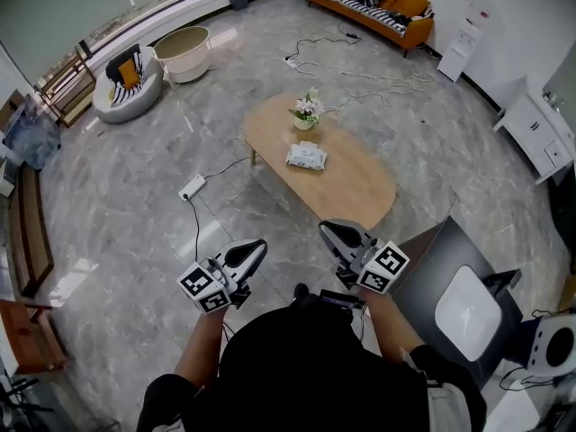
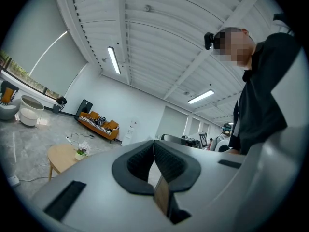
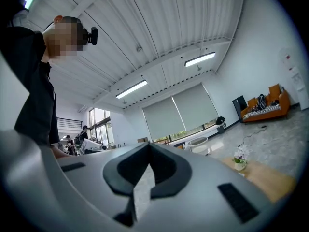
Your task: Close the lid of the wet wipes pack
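The left gripper (image 1: 255, 247) and right gripper (image 1: 329, 231) are hovering with jaws closed on nothing, well short of the wipes pack (image 1: 307, 157) lying ahead on the table (image 1: 360, 187), which is likely soft and light, its stiffer lid probably wanting a press at the free edge.

Left gripper (image 2: 154, 144) jaws closed together, empty, tilted upward; wooden table (image 2: 60, 157) with flower pot (image 2: 80, 152) at left; orange sofa (image 2: 99, 125) behind.
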Motion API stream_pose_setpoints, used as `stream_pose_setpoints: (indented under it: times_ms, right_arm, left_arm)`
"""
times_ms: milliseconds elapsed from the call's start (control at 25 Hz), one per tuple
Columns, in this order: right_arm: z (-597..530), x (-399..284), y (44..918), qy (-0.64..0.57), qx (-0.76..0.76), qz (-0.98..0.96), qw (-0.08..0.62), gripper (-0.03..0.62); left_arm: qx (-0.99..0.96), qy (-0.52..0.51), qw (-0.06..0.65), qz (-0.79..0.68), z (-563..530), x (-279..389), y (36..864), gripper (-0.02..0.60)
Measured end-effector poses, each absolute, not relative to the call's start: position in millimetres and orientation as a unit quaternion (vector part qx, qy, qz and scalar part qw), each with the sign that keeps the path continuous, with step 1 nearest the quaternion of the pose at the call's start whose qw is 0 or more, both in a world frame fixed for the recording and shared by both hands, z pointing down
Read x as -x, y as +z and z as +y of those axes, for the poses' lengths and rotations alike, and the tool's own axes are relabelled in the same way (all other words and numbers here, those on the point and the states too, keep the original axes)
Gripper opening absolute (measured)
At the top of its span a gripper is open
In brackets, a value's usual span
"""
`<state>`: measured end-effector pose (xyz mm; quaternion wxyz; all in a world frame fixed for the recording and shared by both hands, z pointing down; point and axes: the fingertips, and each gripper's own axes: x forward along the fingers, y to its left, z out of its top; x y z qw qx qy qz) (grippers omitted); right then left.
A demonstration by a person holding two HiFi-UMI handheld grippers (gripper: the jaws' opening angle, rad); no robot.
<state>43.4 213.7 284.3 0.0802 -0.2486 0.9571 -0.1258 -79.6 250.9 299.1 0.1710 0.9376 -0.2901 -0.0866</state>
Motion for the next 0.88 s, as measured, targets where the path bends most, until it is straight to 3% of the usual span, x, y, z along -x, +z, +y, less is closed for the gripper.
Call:
stream_pose_setpoints:
  times_ms: [880]
  right_arm:
    - [65.0,-64.1,332.0,-0.173,0.231,0.955,0.061,0.011]
  left_arm:
    - [-0.925,-0.088,0.205,-0.306,98.7,52.0,331.6,0.017]
